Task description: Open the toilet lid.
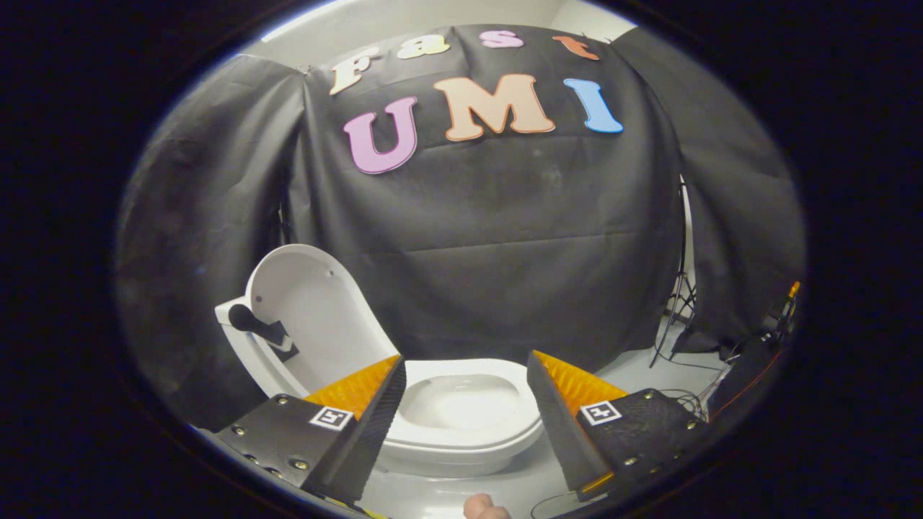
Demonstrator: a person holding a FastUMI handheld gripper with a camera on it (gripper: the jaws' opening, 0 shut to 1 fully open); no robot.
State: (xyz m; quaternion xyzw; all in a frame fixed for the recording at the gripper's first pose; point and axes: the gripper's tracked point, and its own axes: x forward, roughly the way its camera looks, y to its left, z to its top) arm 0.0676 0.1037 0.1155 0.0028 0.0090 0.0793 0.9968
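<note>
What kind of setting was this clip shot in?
Likely a staged recording booth, not a real bathroom: a white toilet with its lid raised stands before black cloth, with a light stand and loose cables nearby. The gripper hangs open.

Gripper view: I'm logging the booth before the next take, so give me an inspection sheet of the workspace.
Surface: pale floor, bare around the toilet.
Job's things: lid raised, leaning back; seat down, bowl open.
Clutter: fingertips near the jaws.
Grippers: gripper open, jaws apart, holding nothing; the toilet lies beyond them.
Cables: cables loose on the floor beside the toilet.
Surroundings: black cloth wall; stand at its edge.
</note>
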